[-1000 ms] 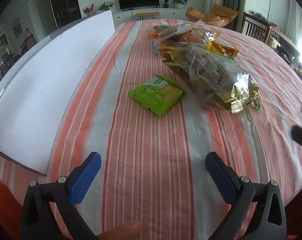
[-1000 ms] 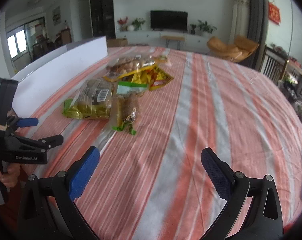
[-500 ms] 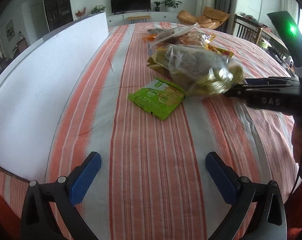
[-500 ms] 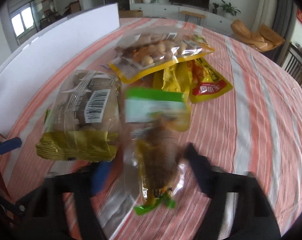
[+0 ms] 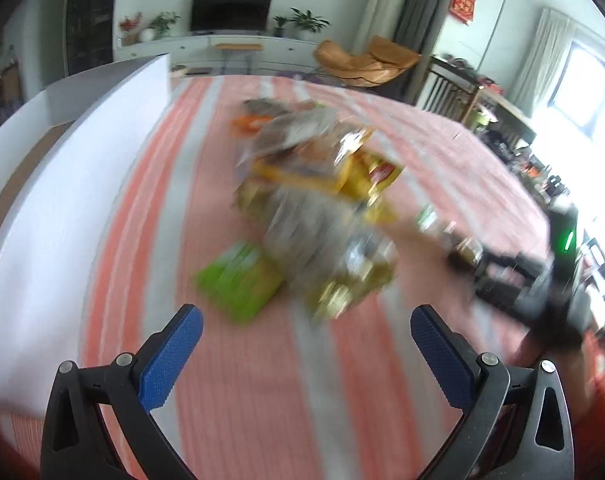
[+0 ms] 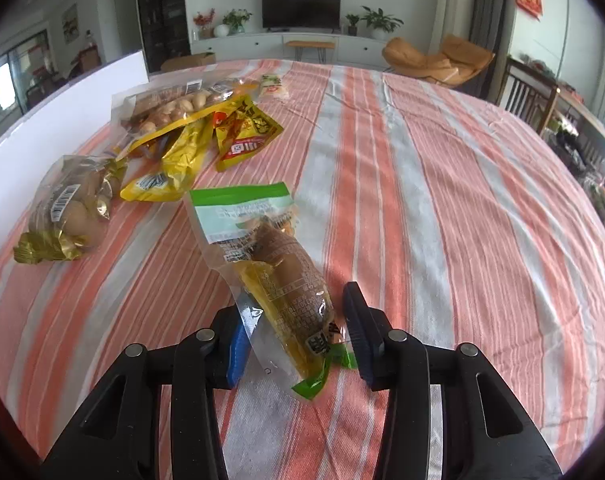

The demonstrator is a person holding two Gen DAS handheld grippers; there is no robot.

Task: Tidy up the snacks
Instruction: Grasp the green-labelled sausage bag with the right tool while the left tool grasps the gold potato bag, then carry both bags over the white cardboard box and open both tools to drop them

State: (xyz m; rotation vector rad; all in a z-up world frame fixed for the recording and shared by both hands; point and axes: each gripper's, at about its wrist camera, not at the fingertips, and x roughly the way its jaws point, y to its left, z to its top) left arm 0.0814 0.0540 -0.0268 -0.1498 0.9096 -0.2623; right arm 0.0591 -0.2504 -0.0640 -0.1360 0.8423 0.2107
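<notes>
Fingers (image 6: 354, 320) of right gripper (image 6: 296, 336) clamp green-topped snack pouch (image 6: 270, 264).

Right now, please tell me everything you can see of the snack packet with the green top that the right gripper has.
The green-topped packet is a clear plastic pouch with a green and white printed header and a small green strip at its near end. Brown and yellow food shows through it, under printed text. It lies lengthwise, header pointing away, over the striped tablecloth. The right gripper has its jaws closed on the near end. It lies apart from the other snacks.
</notes>
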